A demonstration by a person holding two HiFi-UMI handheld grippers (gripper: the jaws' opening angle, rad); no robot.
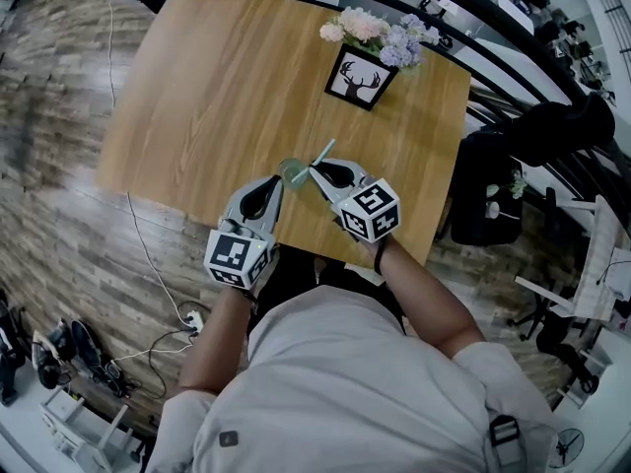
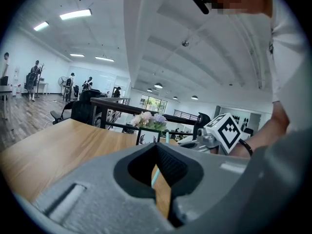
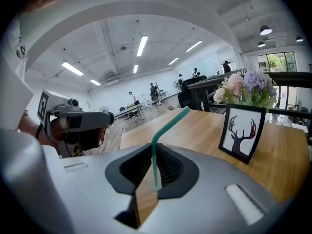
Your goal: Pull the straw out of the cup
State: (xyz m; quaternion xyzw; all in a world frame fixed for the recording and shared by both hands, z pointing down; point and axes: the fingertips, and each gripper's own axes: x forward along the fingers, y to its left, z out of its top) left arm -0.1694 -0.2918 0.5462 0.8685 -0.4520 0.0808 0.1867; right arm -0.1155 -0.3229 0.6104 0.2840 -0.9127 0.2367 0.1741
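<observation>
A small green cup [image 1: 291,172] is near the wooden table's [image 1: 227,87] front edge. A teal bent straw [image 1: 323,153] slants up to the right beside it. My right gripper [image 1: 315,170] is shut on the straw [image 3: 156,155], which stands upright between its pads with the bent top leaning right; no cup shows around it there. My left gripper [image 1: 280,179] has its tips at the cup's near rim, jaws almost together, and seems pinched on the thin wall. In the left gripper view the cup is hidden; a thin teal strip [image 2: 154,177] shows in the gap.
A framed deer picture [image 1: 361,78] and a bunch of flowers [image 1: 380,33] stand at the table's far right. A dark railing [image 1: 473,28] and a black chair [image 1: 493,185] lie beyond the right edge. Cables and a power strip [image 1: 192,318] lie on the floor.
</observation>
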